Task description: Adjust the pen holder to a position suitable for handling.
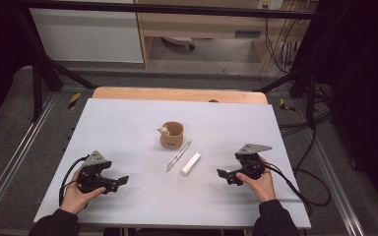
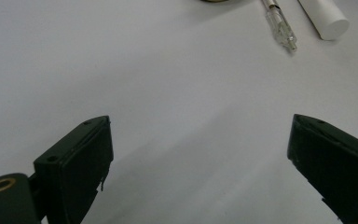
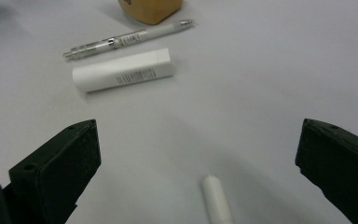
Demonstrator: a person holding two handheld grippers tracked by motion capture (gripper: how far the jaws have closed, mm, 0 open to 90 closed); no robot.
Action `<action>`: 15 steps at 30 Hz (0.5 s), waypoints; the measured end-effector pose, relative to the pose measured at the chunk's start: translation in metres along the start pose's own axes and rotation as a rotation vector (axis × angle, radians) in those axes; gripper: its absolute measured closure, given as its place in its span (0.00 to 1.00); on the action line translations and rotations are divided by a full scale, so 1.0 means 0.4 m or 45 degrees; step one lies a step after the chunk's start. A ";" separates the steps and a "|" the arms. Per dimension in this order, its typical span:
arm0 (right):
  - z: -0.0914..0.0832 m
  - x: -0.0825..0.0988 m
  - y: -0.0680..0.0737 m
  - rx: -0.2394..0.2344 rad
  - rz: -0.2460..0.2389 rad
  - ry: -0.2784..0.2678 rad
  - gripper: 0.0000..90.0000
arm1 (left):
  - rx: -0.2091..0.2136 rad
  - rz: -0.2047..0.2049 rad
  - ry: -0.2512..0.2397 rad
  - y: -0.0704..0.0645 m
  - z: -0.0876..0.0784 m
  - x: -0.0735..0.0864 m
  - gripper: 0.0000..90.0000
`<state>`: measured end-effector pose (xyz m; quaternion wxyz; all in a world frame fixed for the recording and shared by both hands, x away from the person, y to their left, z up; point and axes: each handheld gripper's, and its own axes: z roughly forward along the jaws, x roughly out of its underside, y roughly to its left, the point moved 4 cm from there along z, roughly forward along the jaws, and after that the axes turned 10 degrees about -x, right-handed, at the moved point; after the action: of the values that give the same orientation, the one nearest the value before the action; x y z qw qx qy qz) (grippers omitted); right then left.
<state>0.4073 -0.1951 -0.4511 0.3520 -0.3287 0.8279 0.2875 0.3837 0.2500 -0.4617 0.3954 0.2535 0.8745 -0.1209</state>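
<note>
Both your grippers sit low over the white table [image 1: 128,123] right now. Your right gripper [image 3: 198,163] has its jaws spread wide, nothing pinched, and a small white cylinder [image 3: 216,200] lies on the surface between them, touching neither pad. From above, that right gripper [image 1: 226,174] sits in your hand at the right side, pointing inward. Just beyond it lies the white tube [image 3: 123,70], printed label up, and right beside that, roughly parallel, the clear-and-white pen [image 3: 128,37]. From overhead the pen [image 1: 178,156] and the tube [image 1: 191,163] rest side by side near the table's centre, apart from each other, with the tan cup [image 1: 172,135] standing upright just behind them and a small pale figure on its rim.

Your left gripper [image 2: 198,158] is also spread wide over bare table. Overhead, it [image 1: 120,182] sits at the left, well apart from the pen.
</note>
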 end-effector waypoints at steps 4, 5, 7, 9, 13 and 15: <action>-0.023 0.025 -0.014 0.007 0.030 -0.007 0.01 | 0.004 0.010 0.024 -0.009 0.010 -0.011 0.08; -0.031 0.032 -0.019 0.014 0.035 -0.002 0.01 | 0.003 0.014 0.030 -0.012 0.014 -0.014 0.08; -0.044 0.046 -0.026 0.019 0.042 -0.006 0.01 | 0.001 0.028 0.044 -0.021 0.021 -0.022 0.08; -0.060 0.064 -0.032 0.017 0.066 -0.015 0.01 | -0.005 0.040 0.054 -0.030 0.027 -0.031 0.08; -0.068 0.075 -0.034 0.016 0.075 -0.019 0.01 | 0.002 0.066 0.063 -0.051 0.037 -0.051 0.08; -0.067 0.076 -0.036 0.022 0.071 -0.014 0.01 | 0.001 0.082 0.073 -0.061 0.044 -0.060 0.08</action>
<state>0.3910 -0.2333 -0.4625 0.3512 -0.3008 0.8373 0.2920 0.3951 0.2141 -0.4548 0.3739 0.2851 0.8767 -0.1013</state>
